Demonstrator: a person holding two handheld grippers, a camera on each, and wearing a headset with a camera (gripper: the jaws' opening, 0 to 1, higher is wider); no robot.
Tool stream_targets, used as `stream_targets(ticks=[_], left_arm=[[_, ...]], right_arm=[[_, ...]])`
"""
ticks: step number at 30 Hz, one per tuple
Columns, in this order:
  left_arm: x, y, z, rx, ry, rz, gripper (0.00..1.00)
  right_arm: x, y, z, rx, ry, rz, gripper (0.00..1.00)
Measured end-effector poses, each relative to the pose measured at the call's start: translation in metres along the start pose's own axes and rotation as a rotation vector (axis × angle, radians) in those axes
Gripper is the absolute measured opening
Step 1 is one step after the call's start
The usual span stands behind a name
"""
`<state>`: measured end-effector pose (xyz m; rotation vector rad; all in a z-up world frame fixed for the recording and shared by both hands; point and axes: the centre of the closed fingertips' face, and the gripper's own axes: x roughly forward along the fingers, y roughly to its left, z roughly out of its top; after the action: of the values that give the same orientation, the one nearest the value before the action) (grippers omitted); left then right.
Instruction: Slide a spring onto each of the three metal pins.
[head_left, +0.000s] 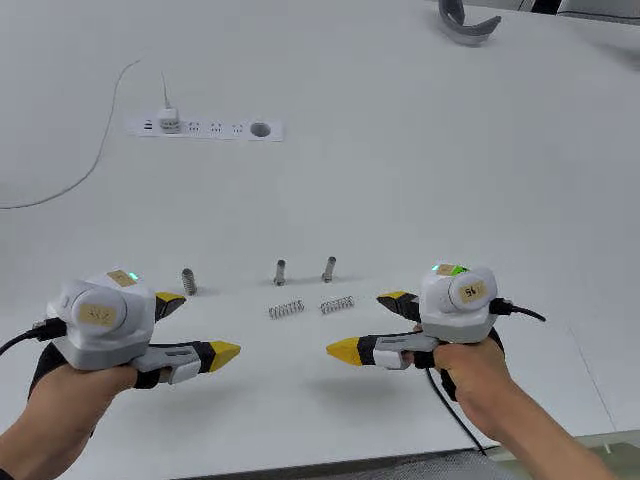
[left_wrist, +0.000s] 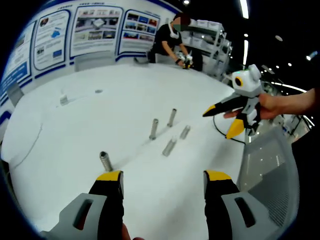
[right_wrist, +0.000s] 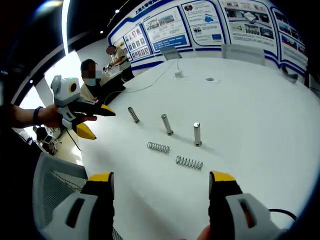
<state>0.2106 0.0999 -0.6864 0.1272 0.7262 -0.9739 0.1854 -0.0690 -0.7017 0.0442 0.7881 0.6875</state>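
Three metal pins stand in a row on the white table. The left pin (head_left: 188, 281) wears a spring; it also appears as the sprung pin (left_wrist: 105, 161) and sprung pin (right_wrist: 133, 114). The middle pin (head_left: 280, 271) and right pin (head_left: 329, 268) are bare. Two loose springs, spring (head_left: 286, 309) and spring (head_left: 337, 304), lie just in front of them, seen too as spring (right_wrist: 158, 147) and spring (right_wrist: 189, 162). My left gripper (head_left: 200, 328) hovers open in front of the sprung pin, its jaws empty. My right gripper (head_left: 368, 323) is open to the right of the springs, holding nothing.
A white power strip (head_left: 205, 127) with a plugged cable lies at the back left. A grey curved object (head_left: 466, 22) rests far back right. The table's front edge runs just below my hands. People stand at a bench (left_wrist: 170, 35) in the background.
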Motion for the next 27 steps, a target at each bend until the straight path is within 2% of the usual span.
stream_targets(ticks=[8, 14, 17, 20, 24, 27], left_arm=[[0.015, -0.011, 0.007, 0.039, 0.018, -0.026, 0.66], [0.027, -0.014, 0.013, 0.055, 0.025, -0.045, 0.65], [0.035, -0.013, 0.013, 0.064, 0.035, -0.058, 0.65], [0.04, -0.018, 0.014, 0.075, 0.048, -0.071, 0.65], [0.049, -0.02, 0.014, 0.071, 0.051, -0.084, 0.64], [0.056, -0.021, 0.01, 0.078, 0.07, -0.089, 0.63]], right_arm=[[-0.006, 0.001, -0.004, 0.0, 0.0, 0.002, 0.79], [-0.007, 0.002, -0.007, 0.002, 0.002, 0.005, 0.8], [-0.007, 0.004, -0.006, 0.006, -0.003, 0.009, 0.8], [-0.007, 0.007, -0.006, 0.008, -0.006, 0.012, 0.8], [-0.008, 0.009, -0.008, 0.008, -0.005, 0.015, 0.8], [-0.009, 0.011, -0.009, 0.013, -0.008, 0.017, 0.8]])
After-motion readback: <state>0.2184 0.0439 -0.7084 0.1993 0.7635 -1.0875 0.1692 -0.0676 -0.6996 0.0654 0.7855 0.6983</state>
